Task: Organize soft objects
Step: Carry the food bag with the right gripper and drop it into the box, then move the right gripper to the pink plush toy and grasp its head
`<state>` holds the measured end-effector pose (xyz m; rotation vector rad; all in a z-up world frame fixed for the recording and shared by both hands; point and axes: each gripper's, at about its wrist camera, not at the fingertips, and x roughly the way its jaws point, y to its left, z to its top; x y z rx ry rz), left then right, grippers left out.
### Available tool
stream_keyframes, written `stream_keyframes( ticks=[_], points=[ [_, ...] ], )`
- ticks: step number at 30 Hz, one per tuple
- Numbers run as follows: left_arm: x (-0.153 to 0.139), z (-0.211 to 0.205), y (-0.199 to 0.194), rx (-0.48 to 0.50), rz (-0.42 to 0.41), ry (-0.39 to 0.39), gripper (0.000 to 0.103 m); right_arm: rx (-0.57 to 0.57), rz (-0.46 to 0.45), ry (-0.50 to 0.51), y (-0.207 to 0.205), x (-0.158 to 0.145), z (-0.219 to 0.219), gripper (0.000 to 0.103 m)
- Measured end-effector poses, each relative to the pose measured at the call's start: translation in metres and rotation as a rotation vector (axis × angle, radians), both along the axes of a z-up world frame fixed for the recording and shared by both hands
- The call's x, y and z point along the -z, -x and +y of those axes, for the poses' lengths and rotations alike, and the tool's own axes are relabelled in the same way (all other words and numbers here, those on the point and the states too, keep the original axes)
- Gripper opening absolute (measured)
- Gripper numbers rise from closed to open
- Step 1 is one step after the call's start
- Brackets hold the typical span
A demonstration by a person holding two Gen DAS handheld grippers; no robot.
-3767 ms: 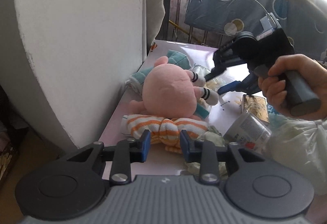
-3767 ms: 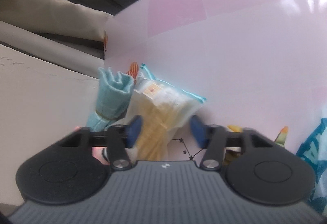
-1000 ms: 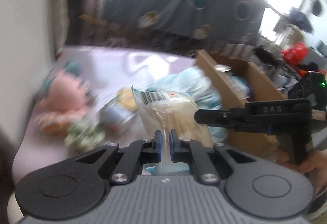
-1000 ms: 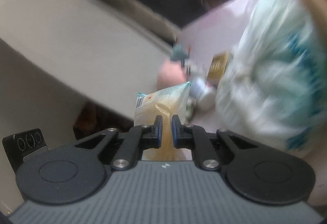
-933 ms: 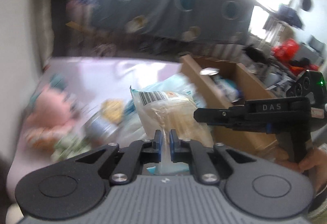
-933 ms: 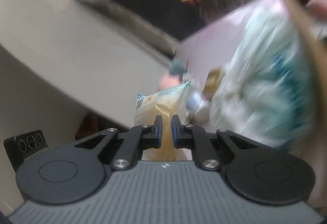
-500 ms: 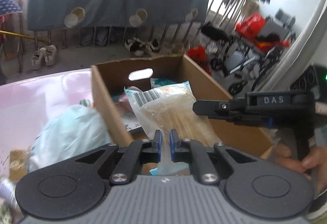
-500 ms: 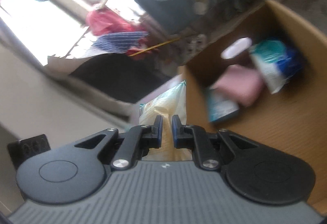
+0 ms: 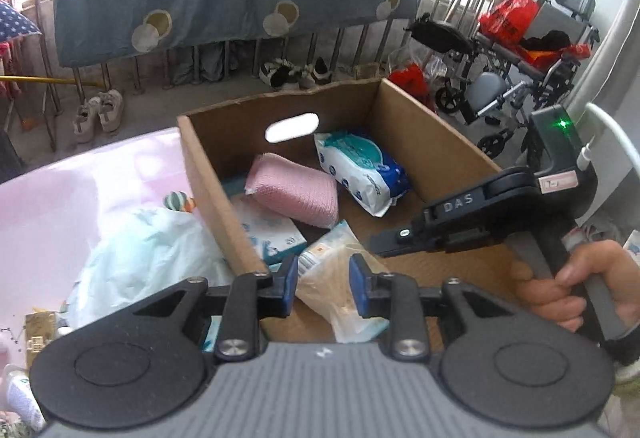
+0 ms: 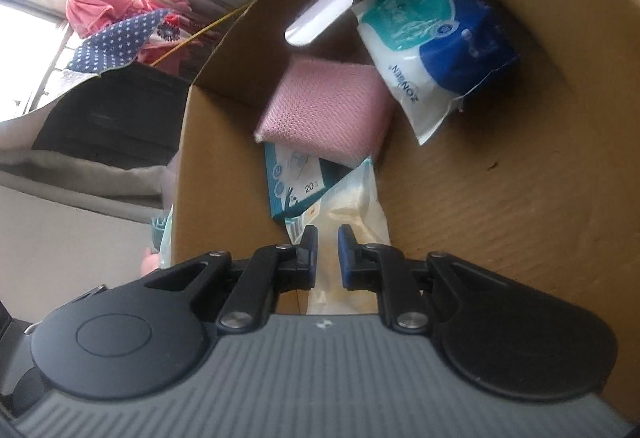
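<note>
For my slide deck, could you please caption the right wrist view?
Open right tool over clear yellowish packet in brown cardboard box.

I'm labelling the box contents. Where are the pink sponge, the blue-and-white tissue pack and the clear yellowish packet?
pink sponge (image 10: 328,110), right wrist view, middle of its mesh top face.
blue-and-white tissue pack (image 10: 432,46), right wrist view, centre of the wrapper.
clear yellowish packet (image 9: 332,274), left wrist view, middle of the film.

Both tools have let go: the left tool (image 9: 323,280) and right tool (image 10: 327,253) now gape. The yellow packet (image 9: 334,278), lifted half a second ago, lies in the cardboard box (image 9: 436,146) at lower centre
</note>
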<state>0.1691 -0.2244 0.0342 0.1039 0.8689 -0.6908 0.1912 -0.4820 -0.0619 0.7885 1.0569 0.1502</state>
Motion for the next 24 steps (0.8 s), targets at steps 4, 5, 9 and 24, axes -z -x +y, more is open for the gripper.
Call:
stream_keyframes(
  ticks=[4, 5, 9, 24],
  points=[
    [-0.014, 0.025, 0.008, -0.021, -0.024, 0.033, 0.035, 0.026, 0.003, 0.116, -0.001, -0.011, 0.002, 0.022],
    [-0.017, 0.032, 0.011, -0.029, -0.032, 0.041, 0.036, 0.032, 0.017, 0.155, -0.002, -0.013, 0.003, 0.023],
    [-0.023, 0.062, 0.023, -0.064, -0.049, 0.053, 0.038, 0.03, 0.126, 0.154, -0.013, 0.006, 0.018, 0.026],
    [-0.003, 0.196, 0.071, -0.329, -0.133, -0.016, 0.041, 0.056, 0.065, 0.256, -0.002, -0.016, 0.06, 0.036]
  ],
)
